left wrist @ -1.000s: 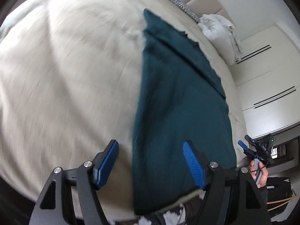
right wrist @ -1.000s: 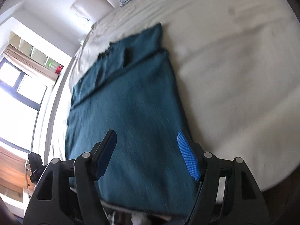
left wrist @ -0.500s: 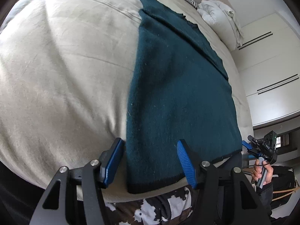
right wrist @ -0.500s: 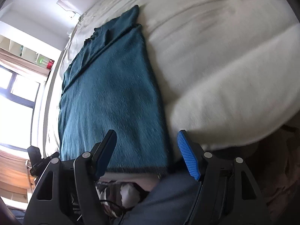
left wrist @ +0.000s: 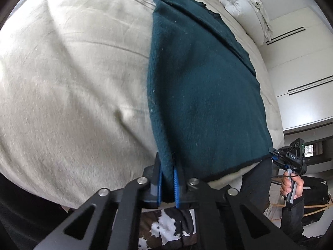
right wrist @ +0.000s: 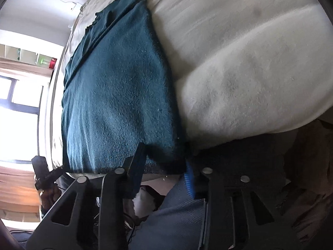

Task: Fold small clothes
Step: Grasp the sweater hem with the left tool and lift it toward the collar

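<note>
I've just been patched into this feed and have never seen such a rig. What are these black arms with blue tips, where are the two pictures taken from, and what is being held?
There is no robot here. A person holds a hand-operated two-finger gripper in each hand, and each gripper carries a wide-angle camera that looks forward along its fingers. So one picture is the left gripper's view and the other the right gripper's.

On the cream bed lies a dark teal garment, already folded lengthwise, with its hem at the near edge.

The left gripper is shut on the garment's near left corner; the cloth is pinched between its blue pads. The right gripper sits at the near right corner with its fingers apart around the hem, not yet clamped. In the left view you can also see the person's right hand holding the other gripper's handle.
</note>
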